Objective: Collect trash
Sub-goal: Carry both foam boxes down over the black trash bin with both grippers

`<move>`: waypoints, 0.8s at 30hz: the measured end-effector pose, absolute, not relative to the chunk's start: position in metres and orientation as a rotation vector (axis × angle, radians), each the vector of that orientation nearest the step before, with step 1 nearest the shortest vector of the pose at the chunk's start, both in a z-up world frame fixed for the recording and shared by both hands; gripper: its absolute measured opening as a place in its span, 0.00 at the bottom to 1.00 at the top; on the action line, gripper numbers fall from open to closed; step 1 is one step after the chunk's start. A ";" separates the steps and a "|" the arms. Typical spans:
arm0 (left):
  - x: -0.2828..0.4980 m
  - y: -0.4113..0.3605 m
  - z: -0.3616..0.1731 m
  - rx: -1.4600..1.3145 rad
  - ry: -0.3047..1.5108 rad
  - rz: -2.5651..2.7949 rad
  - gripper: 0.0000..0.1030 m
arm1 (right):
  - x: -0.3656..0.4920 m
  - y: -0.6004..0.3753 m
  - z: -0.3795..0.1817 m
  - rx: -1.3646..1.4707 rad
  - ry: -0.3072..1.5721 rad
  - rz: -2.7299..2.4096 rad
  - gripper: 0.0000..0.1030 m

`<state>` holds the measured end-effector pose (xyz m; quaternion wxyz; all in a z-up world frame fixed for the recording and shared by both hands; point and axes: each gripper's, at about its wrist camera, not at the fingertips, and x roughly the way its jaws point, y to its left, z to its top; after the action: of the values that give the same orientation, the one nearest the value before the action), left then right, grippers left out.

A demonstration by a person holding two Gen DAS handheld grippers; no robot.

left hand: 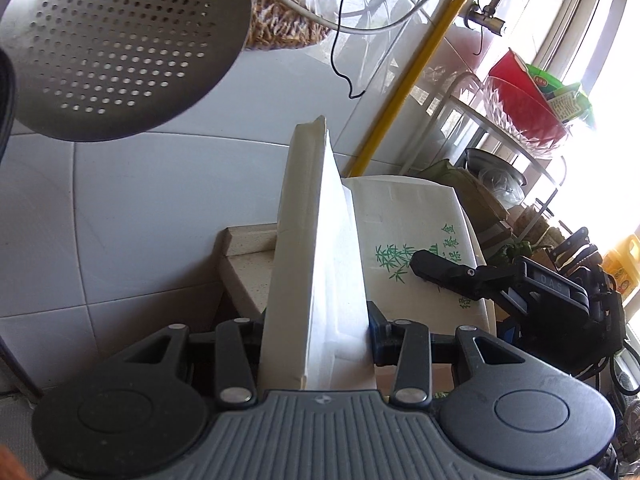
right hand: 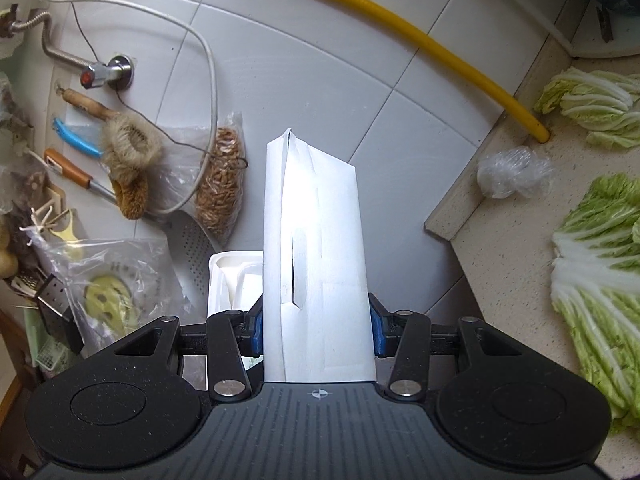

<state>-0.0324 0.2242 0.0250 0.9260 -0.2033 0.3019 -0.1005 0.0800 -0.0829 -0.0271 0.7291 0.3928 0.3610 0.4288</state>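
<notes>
My left gripper [left hand: 316,332] is shut on a white foam container [left hand: 308,240] that stands up between its jaws. My right gripper [right hand: 316,324] is shut on a white paper bag [right hand: 316,248], also upright between its jaws. In the left wrist view the right gripper [left hand: 440,270] shows as a black finger holding the same paper bag [left hand: 416,240], which has green bamboo print. A white foam tray [right hand: 234,280] shows behind the bag in the right wrist view. A crumpled clear plastic ball [right hand: 514,172] lies on the counter.
A beige stone counter [right hand: 508,264] holds cabbage leaves [right hand: 596,264]. A yellow hose [right hand: 400,24] runs along the white tiled wall. A perforated metal skimmer [left hand: 120,40], brushes [right hand: 128,160] and bagged items hang on the wall. A wire rack with a red bowl [left hand: 524,108] stands at right.
</notes>
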 end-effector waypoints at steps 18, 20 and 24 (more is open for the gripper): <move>-0.073 0.261 0.003 -0.366 0.634 -0.123 0.37 | 0.054 -0.024 -0.036 0.799 0.867 0.978 0.56; -0.076 0.264 -0.002 -0.369 0.643 -0.118 0.37 | 0.052 -0.018 -0.038 0.787 0.878 0.976 0.56; -0.078 0.270 -0.012 -0.369 0.667 -0.105 0.37 | 0.051 -0.009 -0.045 0.773 0.902 0.967 0.56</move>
<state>-0.0776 0.2696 -0.0117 0.9269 -0.1799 0.3255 -0.0511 0.0515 -0.0086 -0.0451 0.7208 0.3496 0.4082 0.4377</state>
